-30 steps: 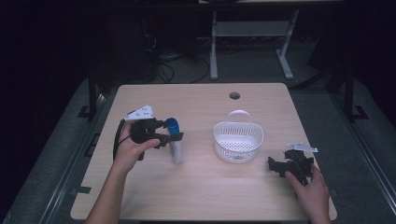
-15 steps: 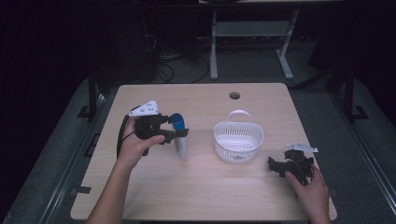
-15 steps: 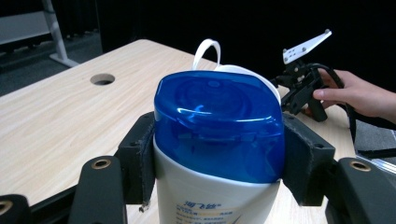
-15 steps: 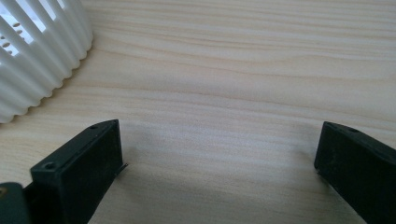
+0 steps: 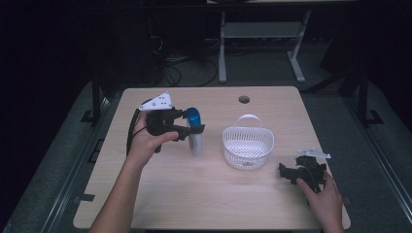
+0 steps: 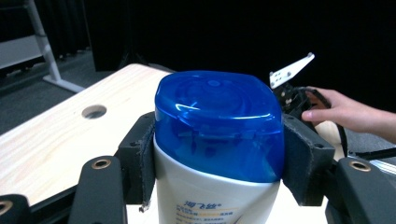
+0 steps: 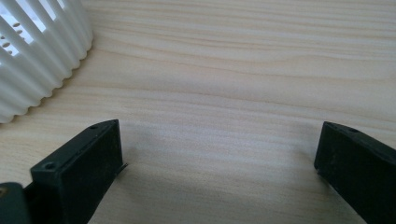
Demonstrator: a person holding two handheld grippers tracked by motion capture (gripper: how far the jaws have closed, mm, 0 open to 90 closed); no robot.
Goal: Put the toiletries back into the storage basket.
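Observation:
A white bottle with a blue cap [image 5: 195, 131] is held upright a little above the wooden table [image 5: 194, 194], left of centre. My left gripper [image 5: 193, 127] is shut on the bottle. In the left gripper view both pads press the bottle [image 6: 218, 140] just below and at its blue cap. My right gripper [image 5: 285, 173] rests low on the table at the right, jaws open wide with bare wood between them; the right gripper [image 7: 219, 154] points toward the white basket [image 7: 32, 51].
A white slotted basket [image 5: 248, 145] with a handle stands right of centre. A round cable hole [image 5: 244, 99] sits near the table's far edge. Dark floor, cables and a white stand frame [image 5: 262, 34] lie beyond the table.
My left gripper has lifted the bottle and carried it slightly away from me. The right gripper and hand have stayed where they were.

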